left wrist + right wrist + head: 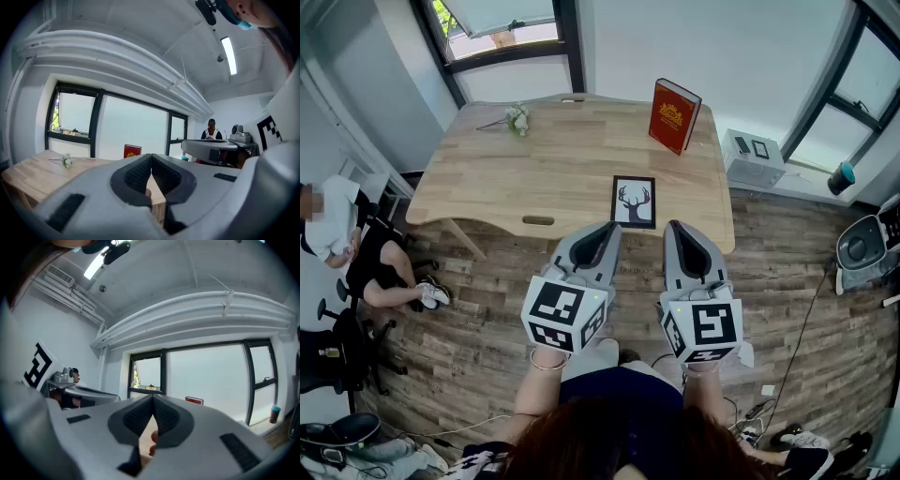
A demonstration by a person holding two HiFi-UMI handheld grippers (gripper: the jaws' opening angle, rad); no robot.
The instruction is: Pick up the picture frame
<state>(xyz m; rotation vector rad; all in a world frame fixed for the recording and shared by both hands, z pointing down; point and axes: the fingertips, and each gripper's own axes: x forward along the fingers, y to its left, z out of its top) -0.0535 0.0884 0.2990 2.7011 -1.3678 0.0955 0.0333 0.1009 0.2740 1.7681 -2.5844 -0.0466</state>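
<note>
A black picture frame [634, 202] with a deer drawing lies flat near the front edge of the wooden table [534, 178]. Both grippers hover side by side in front of the table, short of its edge. My left gripper [609, 228] is shut and empty, its tip just left of the frame's near end. My right gripper [675, 227] is shut too, its tip just right of the frame. In the left gripper view the jaws [151, 165] meet at the tips; the right gripper view shows the same [153, 404]. The frame is hidden in both gripper views.
A red book [674, 114] stands upright at the table's far right. A small sprig of white flowers [516, 119] lies at the far left. A person sits on a chair [366, 267] at the left. A white box [753, 157] stands right of the table.
</note>
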